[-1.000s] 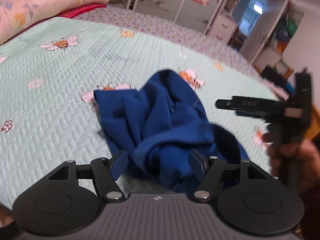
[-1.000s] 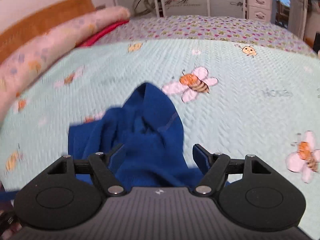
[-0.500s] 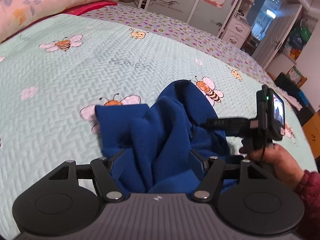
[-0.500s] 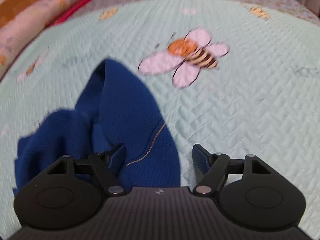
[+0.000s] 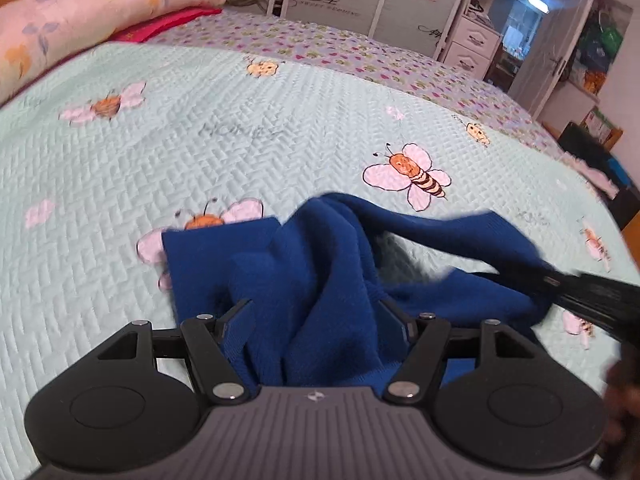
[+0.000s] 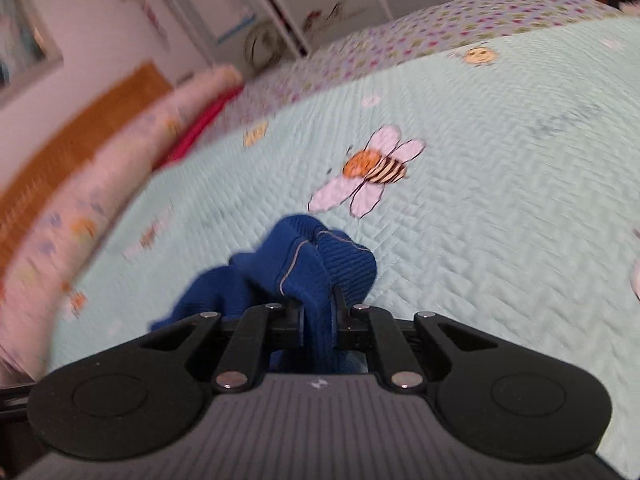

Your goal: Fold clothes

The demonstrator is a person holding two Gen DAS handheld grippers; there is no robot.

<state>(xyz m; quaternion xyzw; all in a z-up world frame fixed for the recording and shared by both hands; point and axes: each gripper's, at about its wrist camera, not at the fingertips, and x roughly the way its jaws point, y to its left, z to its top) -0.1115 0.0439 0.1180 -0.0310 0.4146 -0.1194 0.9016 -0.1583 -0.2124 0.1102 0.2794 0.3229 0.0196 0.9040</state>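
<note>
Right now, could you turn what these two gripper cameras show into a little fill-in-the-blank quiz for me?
1. The garment being handled is coloured ____.
2. The right gripper is ____ on a fold of that garment.
3. The left gripper has its jaws ____, with the cloth lying between them.
4. The bedspread is printed with cartoon ____.

Missing words: blue; shut; open; bees

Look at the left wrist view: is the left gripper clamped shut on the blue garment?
No, the left gripper stands open around the blue garment.
</note>
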